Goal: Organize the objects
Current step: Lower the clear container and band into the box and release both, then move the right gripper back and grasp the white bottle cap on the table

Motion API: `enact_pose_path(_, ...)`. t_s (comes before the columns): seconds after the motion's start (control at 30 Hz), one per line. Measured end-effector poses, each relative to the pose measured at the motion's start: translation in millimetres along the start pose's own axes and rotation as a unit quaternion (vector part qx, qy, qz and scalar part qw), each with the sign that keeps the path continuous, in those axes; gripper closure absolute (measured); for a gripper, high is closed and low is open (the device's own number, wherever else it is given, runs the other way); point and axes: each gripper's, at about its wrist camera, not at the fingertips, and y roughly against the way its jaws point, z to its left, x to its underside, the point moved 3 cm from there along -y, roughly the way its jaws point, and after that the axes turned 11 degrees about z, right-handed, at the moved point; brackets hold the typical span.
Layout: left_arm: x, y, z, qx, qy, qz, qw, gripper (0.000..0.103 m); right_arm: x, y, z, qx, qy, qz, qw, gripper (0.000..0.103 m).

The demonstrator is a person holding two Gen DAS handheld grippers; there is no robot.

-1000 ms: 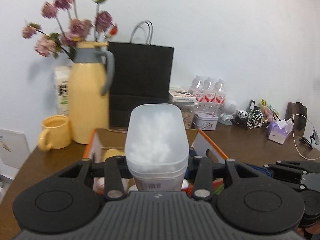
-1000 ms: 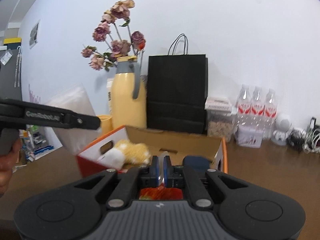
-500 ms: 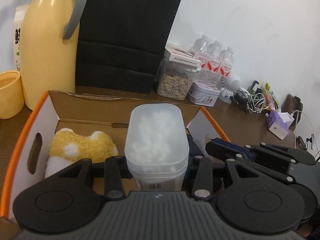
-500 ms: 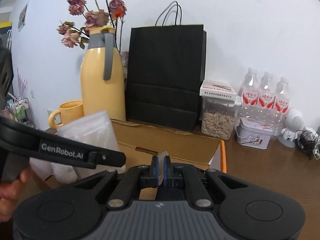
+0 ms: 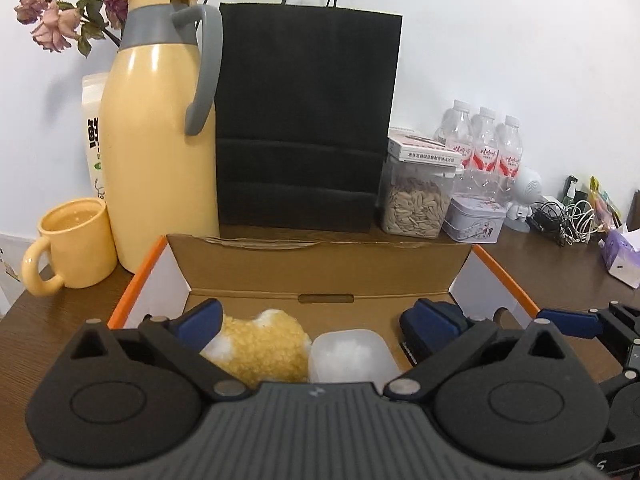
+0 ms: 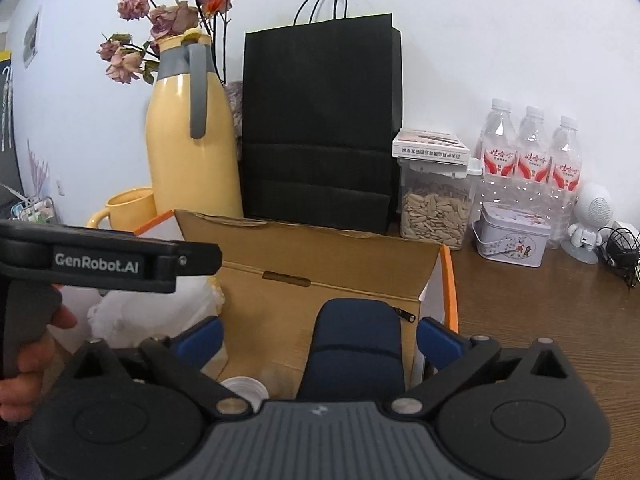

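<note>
Both tools have let go since the earlier frame: the plastic tub [image 5: 352, 354] now sits in the cardboard box [image 5: 316, 268] beside the yellow plush toy [image 5: 260, 346], below the left tool [image 5: 316, 320], whose jaws are opening wide around nothing. Likewise the right tool [image 6: 318, 338] is opening, empty, above the blue pouch [image 6: 354, 354] in the box. Judging by this, a placing step is finishing; next both should lift clear and seek another item on the desk [image 6: 540, 304].

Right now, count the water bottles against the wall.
3. The water bottles stand in a row behind the tin: left, middle, right. More may be hidden behind them.
</note>
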Motion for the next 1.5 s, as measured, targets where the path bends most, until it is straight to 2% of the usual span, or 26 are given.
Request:
enact_pose_path(0.33,-1,11,-3,0.003,-0.001,-0.014,0.9999,0.0,-1,8,1,0.004,0.0,-0.007,1.0,0.0)
enact_pose_path(0.57,1,45,0,0.01,0.001,-0.051,0.9986,0.0,-2,34,11,0.011,0.006,-0.035,0.999,0.0)
enact_pose_path(0.77,10,78,6,0.012,0.007,-0.067,0.9977,0.0,7,60,24,0.008,0.009,-0.045,0.999,0.0)
enact_pose_path(1.17,48,136,14,-0.004,-0.002,-0.062,0.9981,0.0,42,121,42,0.02,-0.003,-0.054,0.998,0.0)
enact_pose_path(1.5,94,160,32,-0.024,-0.002,-0.037,0.999,0.0,84,147,43,0.031,-0.019,-0.031,0.999,0.0)
